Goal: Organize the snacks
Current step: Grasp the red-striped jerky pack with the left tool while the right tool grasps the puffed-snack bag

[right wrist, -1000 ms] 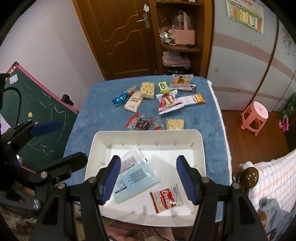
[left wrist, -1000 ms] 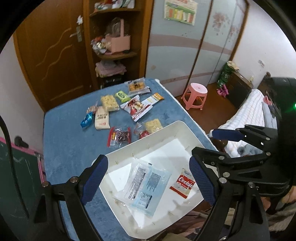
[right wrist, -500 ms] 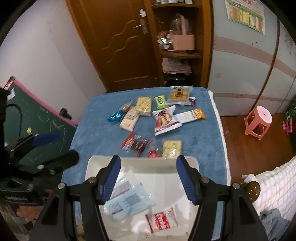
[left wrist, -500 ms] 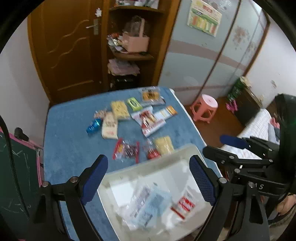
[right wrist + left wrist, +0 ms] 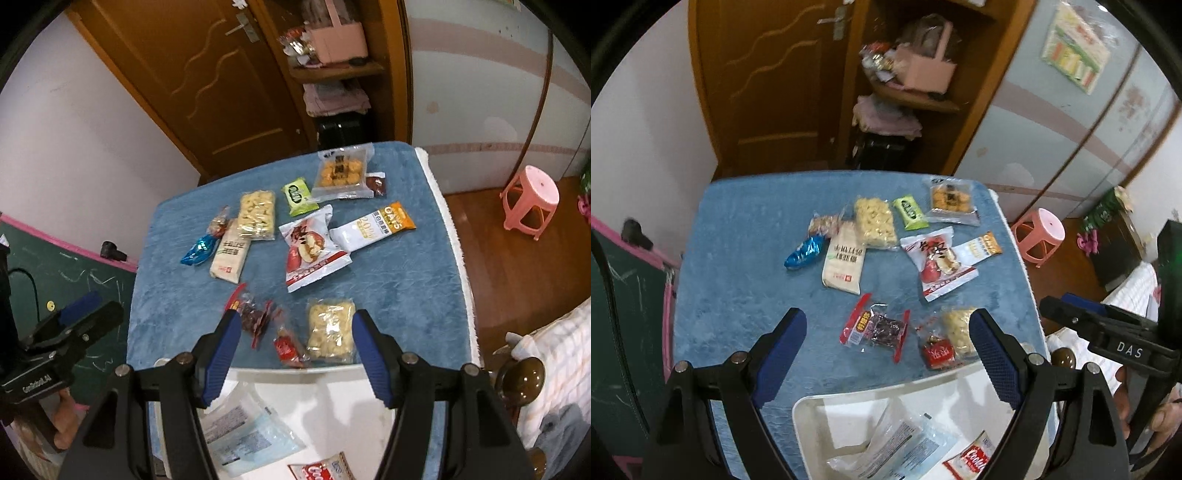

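Note:
Several snack packets lie on the blue-covered table (image 5: pixel 738 302). A white tray (image 5: pixel 857 406) at the near edge holds a clear-blue packet (image 5: pixel 905 450) and a red-white cookie packet (image 5: pixel 971 458). My left gripper (image 5: pixel 886 354) is open and empty above the tray's far rim, over a red-edged dark packet (image 5: pixel 877 326) and a small red packet (image 5: pixel 938 352). My right gripper (image 5: pixel 295 354) is open and empty, over the small red packet (image 5: pixel 286 347) and a yellow cracker packet (image 5: pixel 330 328). The tray (image 5: pixel 351 398) shows below it.
Farther back lie a white-red apple packet (image 5: pixel 312 251), an oats bar (image 5: pixel 373 225), a green packet (image 5: pixel 297 194), a cookie bag (image 5: pixel 341 171), a beige packet (image 5: pixel 231 253) and a blue candy (image 5: pixel 197 251). A pink stool (image 5: pixel 530 201) stands right, a chalkboard (image 5: pixel 55 273) left.
Both grippers have moved forward from over the tray toward the snacks on the table. The tray has slid to the bottom of both views. Both stay open.

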